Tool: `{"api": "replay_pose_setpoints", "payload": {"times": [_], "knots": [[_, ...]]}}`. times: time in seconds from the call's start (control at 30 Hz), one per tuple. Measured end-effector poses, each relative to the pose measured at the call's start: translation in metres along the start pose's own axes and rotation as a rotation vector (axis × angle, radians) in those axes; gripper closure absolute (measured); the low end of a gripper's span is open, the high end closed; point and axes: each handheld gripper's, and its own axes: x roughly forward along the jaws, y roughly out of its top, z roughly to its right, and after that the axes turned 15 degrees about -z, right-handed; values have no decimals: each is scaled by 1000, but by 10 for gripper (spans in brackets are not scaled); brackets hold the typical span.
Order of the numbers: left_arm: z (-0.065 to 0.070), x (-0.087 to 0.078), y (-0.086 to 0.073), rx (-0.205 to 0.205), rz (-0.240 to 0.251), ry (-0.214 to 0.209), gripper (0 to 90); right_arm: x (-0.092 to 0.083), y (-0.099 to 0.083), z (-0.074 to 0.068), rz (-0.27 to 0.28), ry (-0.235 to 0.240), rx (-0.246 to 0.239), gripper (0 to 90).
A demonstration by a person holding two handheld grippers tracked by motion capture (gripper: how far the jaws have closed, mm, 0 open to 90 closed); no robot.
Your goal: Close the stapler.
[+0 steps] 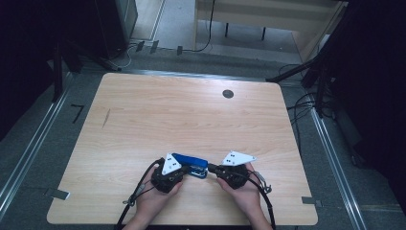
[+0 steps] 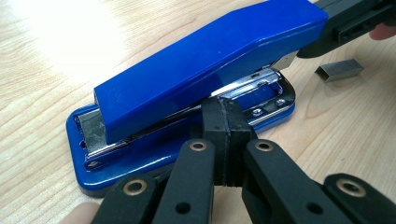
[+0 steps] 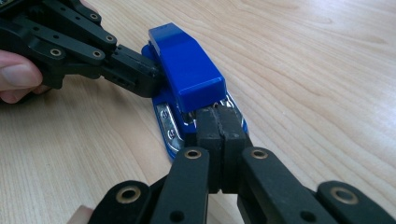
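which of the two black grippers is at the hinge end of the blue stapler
The right gripper, shut, sits at the blue stapler's hinge end, by the raised top's rear. The left gripper, also shut, presses its long side instead.

No text can be read; embossed letters on the blue stapler (image 2: 196,70) are illegible

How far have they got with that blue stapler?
The stapler sits on the wooden table with its blue top arm lifted, so opening it looks done. In hand: the left tongs, jaws together, press at its side, and the right tongs, also together, press at its hinge end. Still left, probably: the strip of staples lies loose beside it, not yet loaded, and the top is not yet closed.
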Motion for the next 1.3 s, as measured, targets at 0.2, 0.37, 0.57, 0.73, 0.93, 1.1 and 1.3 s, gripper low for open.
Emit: {"api": "replay_pose_setpoints", "payload": {"times": [0.2,0.37,0.57,0.73,0.93,1.1,1.3], "knots": [[0,0,0,-1,0,-1,900,-3,1,-1,16,8,-1,900],[0,0,0,3,1,6,900,-7,4,-2,43,28,-8,900],[0,0,0,7,0,6,900,-10,8,-3,51,25,-20,900],[1,0,0,7,2,8,900,-13,12,-5,66,27,-28,900],[1,0,0,10,3,11,900,-16,20,-7,84,30,-37,900],[2,0,-1,8,3,13,900,-18,28,-10,92,25,-47,900],[1,0,0,9,3,10,900,-21,37,-11,85,15,-64,900]]}}
